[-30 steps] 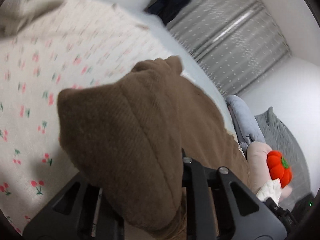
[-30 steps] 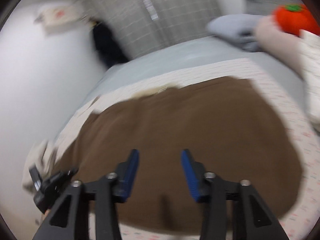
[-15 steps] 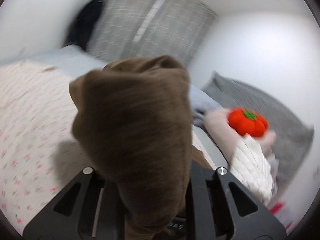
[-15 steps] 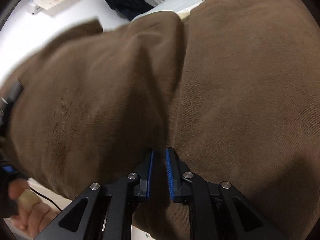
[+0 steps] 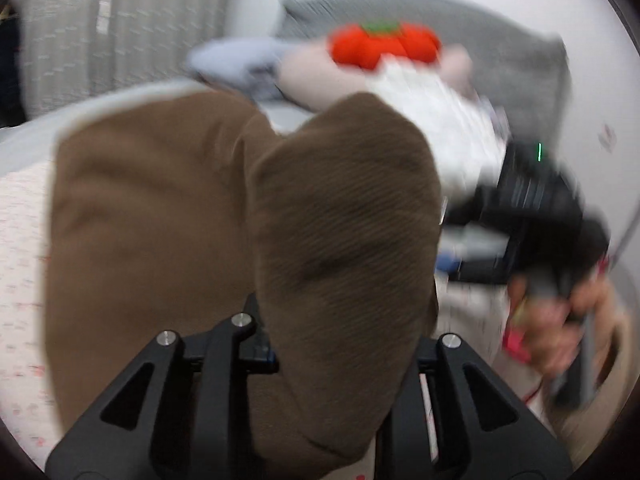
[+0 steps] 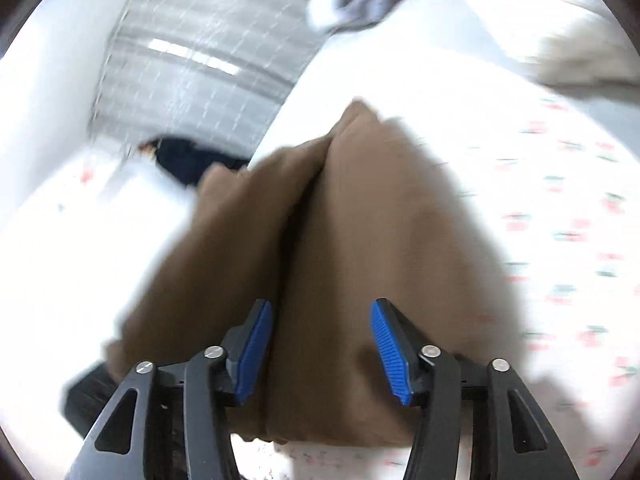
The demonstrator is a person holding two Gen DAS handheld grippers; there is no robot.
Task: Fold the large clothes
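Our left tongs grip a thick bunch of the brown garment, which drapes over them while the rest lies on the cherry-print bed sheet. Our right tongs stand open, hovering above the cloth. It looks soft, heavy and floppy, so we judge a hemmed edge or corner the best hold.
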